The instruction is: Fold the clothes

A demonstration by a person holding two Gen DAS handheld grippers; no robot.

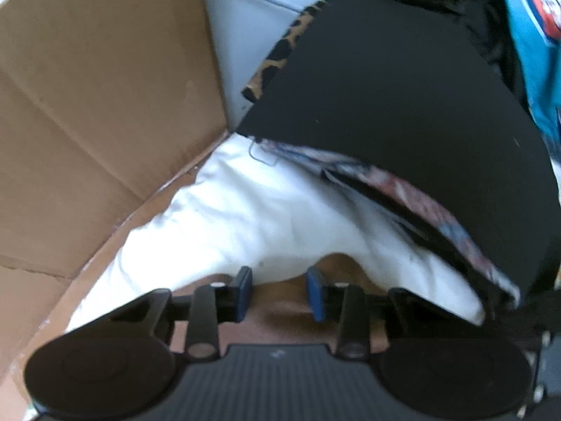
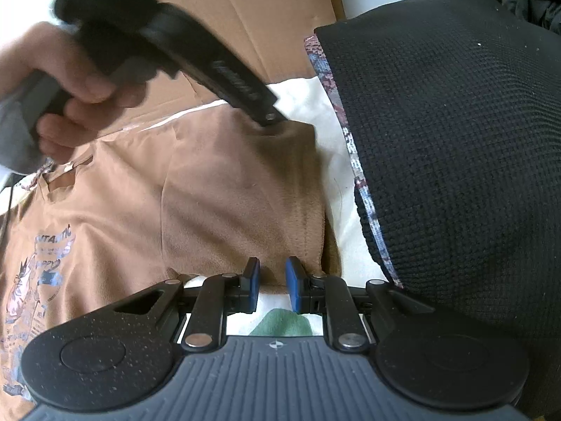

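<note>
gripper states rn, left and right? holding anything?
Left gripper: open, pads apart at the edge of the brown T-shirt, nothing clamped.
Right gripper: jaws narrow over the shirt's sleeve hem; cannot tell if it is pinched.

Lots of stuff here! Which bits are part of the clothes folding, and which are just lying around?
Part of the job:
brown T-shirt
left gripper, tip on the shirt's upper edge
right gripper, at the sleeve hem
white sheet underneath

Just lying about:
cardboard box
black knitted cloth
leopard-print fabric
blue printed item
</note>
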